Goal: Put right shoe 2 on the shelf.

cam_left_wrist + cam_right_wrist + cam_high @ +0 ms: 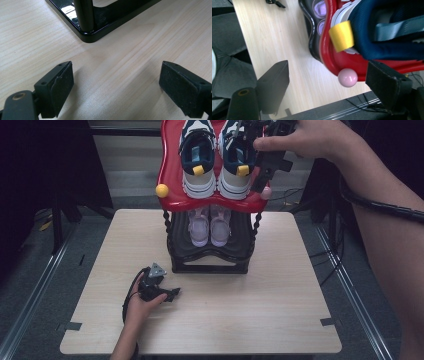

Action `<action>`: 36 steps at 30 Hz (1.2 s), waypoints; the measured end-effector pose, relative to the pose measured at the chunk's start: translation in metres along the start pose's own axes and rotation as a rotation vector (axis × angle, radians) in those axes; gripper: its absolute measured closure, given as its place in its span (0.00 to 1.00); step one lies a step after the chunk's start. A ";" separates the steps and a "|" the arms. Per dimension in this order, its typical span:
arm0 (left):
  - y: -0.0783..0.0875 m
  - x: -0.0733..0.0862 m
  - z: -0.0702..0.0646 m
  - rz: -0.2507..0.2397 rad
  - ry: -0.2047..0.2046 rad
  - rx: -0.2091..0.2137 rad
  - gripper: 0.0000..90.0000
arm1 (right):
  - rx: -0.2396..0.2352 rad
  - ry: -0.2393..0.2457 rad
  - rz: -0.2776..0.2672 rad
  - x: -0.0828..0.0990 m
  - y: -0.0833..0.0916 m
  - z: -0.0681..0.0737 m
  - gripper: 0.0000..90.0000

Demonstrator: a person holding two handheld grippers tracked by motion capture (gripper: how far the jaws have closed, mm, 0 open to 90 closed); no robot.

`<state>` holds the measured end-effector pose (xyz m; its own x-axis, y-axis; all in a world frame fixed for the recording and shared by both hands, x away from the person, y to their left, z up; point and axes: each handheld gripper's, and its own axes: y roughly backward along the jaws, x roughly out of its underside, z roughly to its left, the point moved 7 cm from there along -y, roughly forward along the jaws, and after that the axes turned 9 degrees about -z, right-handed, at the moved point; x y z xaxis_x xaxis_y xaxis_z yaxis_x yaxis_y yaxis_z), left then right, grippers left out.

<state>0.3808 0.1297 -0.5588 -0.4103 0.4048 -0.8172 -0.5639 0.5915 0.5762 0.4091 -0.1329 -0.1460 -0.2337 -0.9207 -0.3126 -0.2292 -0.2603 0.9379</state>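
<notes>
Navy, white and trimmed with a yellow heel tab, the right-hand sneaker (pixel 236 155) sits on the red top shelf (pixel 170 175) of the shoe rack (pixel 210 260), toe pointing away from you and heel at the shelf's near edge. Your right gripper (pixel 265 162) is up beside that shoe, at its outer side near the heel. In the right gripper view its jaws stand wide apart; one pad (pixel 387 85) lies just under the shelf's red rim, and the other hangs free over the table. Nothing is pinched between them: the heel tab and the pink ball (pixel 347 77) on the shelf's corner lie in the gap, untouched.

A matching left-hand sneaker (pixel 197 157) stands just beside the first, and a yellow ball (pixel 162 190) caps the shelf's other near corner. On the black lower shelf (pixel 180 245) a pair of small lilac shoes (pixel 210 225) sits side by side.

Your left gripper (pixel 167 292) rests low on the wooden table (pixel 250 320), in front of the rack's near left corner, its jaws spread with only bare wood between them.
</notes>
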 end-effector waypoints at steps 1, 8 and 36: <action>0.000 0.000 0.000 0.000 -0.001 0.000 0.13 | -0.005 -0.004 -0.004 0.001 -0.001 0.001 0.22; 0.000 0.000 0.000 -0.001 0.001 -0.002 0.13 | -0.057 -0.012 0.021 0.010 -0.006 0.012 0.23; 0.000 0.000 0.000 0.000 -0.001 -0.002 0.13 | -0.102 -0.008 0.098 0.049 -0.021 0.039 0.25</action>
<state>0.3809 0.1299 -0.5588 -0.4099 0.4056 -0.8170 -0.5655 0.5897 0.5765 0.3660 -0.1611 -0.1868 -0.2580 -0.9408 -0.2201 -0.1077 -0.1983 0.9742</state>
